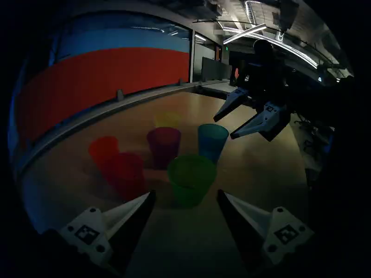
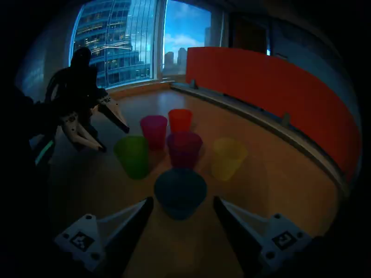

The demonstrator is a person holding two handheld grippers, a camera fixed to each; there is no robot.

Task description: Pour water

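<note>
Counting six cups on the wooden table (image 1: 259,162), one of each colour, clustered close: green cup (image 1: 191,178), teal cup (image 1: 213,140), purple cup (image 1: 163,146), yellow cup (image 2: 227,157), orange cup (image 1: 103,150), pink cup (image 2: 154,131). My left gripper (image 1: 185,193) is spread wide and empty, green cup at 12 o'clock just past its tips, teal at 1, purple at 11. My right gripper (image 2: 182,199) is equally wide, holding nothing, teal cup at 12 o'clock, yellow at 1, green at 11. Whether any holds water, I cannot tell.

Left hand-held gripper (image 1: 185,193) and right hand-held gripper (image 2: 182,199), both low, facing each other, jaws wide apart.
</note>
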